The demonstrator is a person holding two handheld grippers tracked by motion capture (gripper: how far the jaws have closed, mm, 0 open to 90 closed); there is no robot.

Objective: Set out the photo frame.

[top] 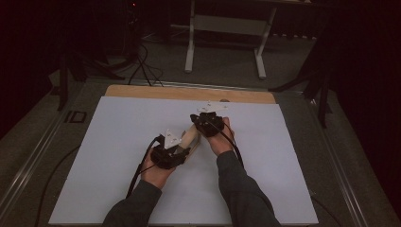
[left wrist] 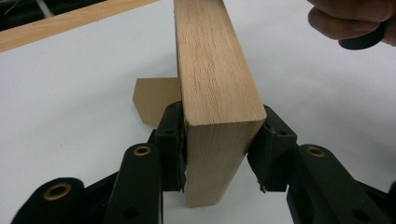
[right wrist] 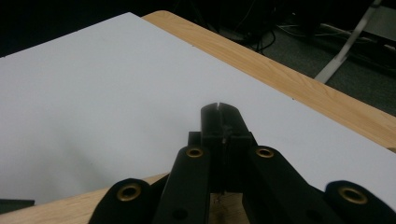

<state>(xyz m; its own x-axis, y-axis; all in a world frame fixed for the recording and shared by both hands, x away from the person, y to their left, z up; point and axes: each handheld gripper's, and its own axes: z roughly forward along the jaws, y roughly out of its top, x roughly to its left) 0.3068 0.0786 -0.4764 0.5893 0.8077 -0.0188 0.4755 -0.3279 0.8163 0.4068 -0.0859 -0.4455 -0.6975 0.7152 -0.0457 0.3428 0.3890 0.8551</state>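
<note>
1. High view: my left gripper (top: 176, 147) sits at about 7 o'clock of the white sheet (top: 118, 142) that covers the wooden table (top: 189, 93). My right gripper (top: 208, 122) is just up and to the right of it, at 1 o'clock from the left one. A long, pale wooden block (top: 189, 137) runs between the two. Both my forearms come in from 6 o'clock and angle toward each other. I judge the block already picked up at one end, and its placing is still to be done.

2. Left gripper view: my left gripper (left wrist: 219, 149) pinches the near end of the pale wooden block (left wrist: 215, 93) across its width, with the pads tight on both side faces. The block stands on edge and stretches away toward 12 o'clock. A small flat brown card piece (left wrist: 154, 100) lies on the sheet at 10 o'clock, behind the left jaw.

3. Right gripper view: my right gripper (right wrist: 219, 109) has its jaws pressed together with nothing between them, and points out over the white sheet (right wrist: 93, 93). A strip of wood shows below the jaws at 6 o'clock; whether they touch it I cannot tell.
</note>
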